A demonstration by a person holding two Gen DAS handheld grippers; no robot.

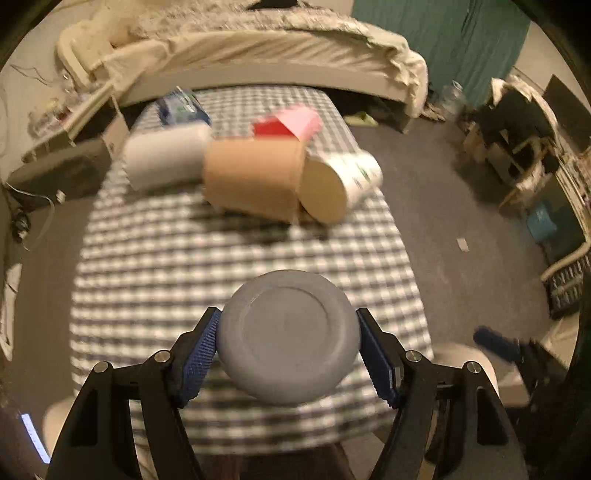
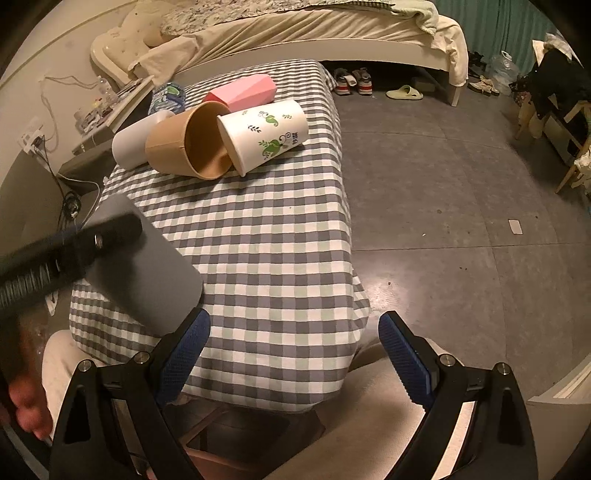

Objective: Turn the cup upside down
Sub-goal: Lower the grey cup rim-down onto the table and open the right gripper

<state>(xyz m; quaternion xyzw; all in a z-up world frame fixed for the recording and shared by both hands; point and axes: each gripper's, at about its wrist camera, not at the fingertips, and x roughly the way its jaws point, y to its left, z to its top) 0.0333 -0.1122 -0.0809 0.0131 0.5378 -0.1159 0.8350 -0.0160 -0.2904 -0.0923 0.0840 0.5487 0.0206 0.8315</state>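
My left gripper (image 1: 289, 332) is shut on a grey cup (image 1: 288, 334), its flat base facing the left wrist camera. The same grey cup (image 2: 147, 273) shows at the left of the right wrist view, tilted, held above the near left part of the checked tablecloth (image 2: 266, 236) by the left gripper's black finger (image 2: 66, 251). My right gripper (image 2: 293, 350) is open and empty above the table's near edge, just right of the cup.
Several cups lie on their sides at the far end of the table: a white one (image 2: 129, 144), a brown one (image 2: 184, 144), a white one with green leaves (image 2: 266, 133) and a pink one (image 2: 240, 92). A bed (image 2: 295, 33) stands behind. Bare grey floor (image 2: 461, 184) lies to the right.
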